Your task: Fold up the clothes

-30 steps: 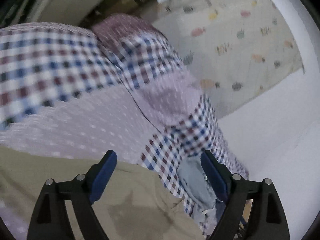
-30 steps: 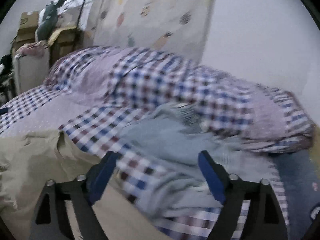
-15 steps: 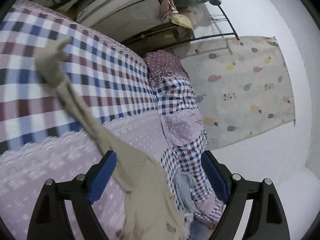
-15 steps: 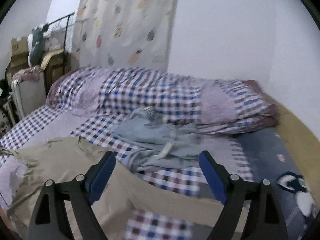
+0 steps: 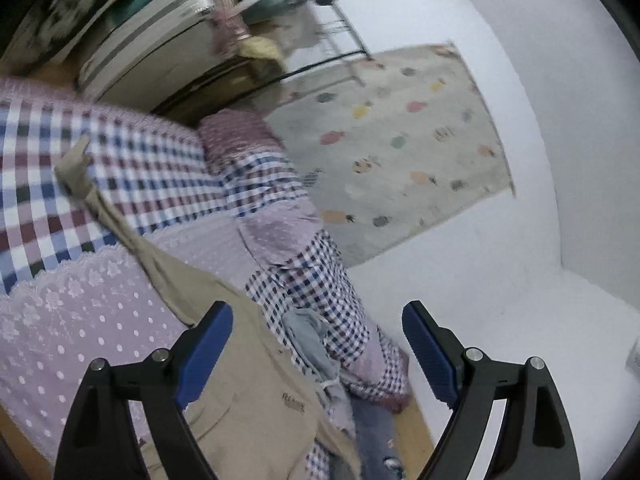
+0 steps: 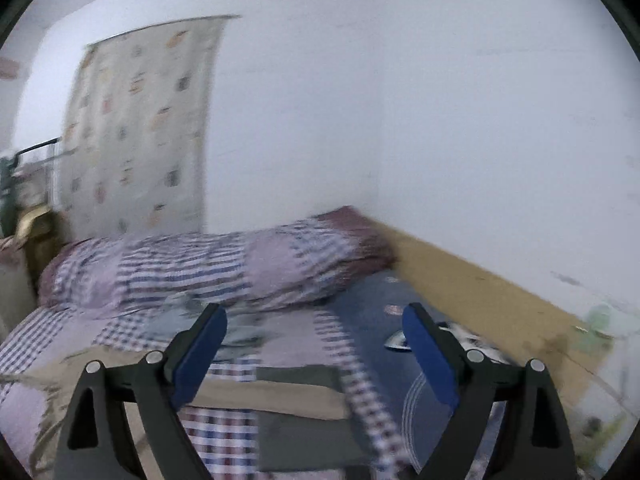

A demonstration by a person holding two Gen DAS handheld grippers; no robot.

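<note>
A khaki garment (image 5: 256, 392) is spread on the bed (image 5: 80, 344), part of it lying flat near the lower edge of the left wrist view and one long strip of it (image 5: 104, 208) drawn out across the checked bedding. A crumpled pale blue garment (image 5: 312, 340) lies just beside it, against the rolled checked quilt (image 6: 224, 268). Neither garment is seen in a folded state.

The left gripper (image 5: 318, 350) is held released, its jaws wide apart with nothing between them. The right gripper (image 6: 316, 354) is likewise released and empty, and is raised above the bed, pointed toward the wall.

Risks, as judged from this arrangement:

- The drawn-out strip may be left twisted; a fold made over it would be uneven.
- A grasp near the boundary of the two garments may catch both, since they lie touching or nearly so; which cannot be determined.
- The bedding beneath may be pinched along with the khaki cloth, as the surface is soft and rumpled.
- Both views are blurred, so edges may be misjudged.
</note>
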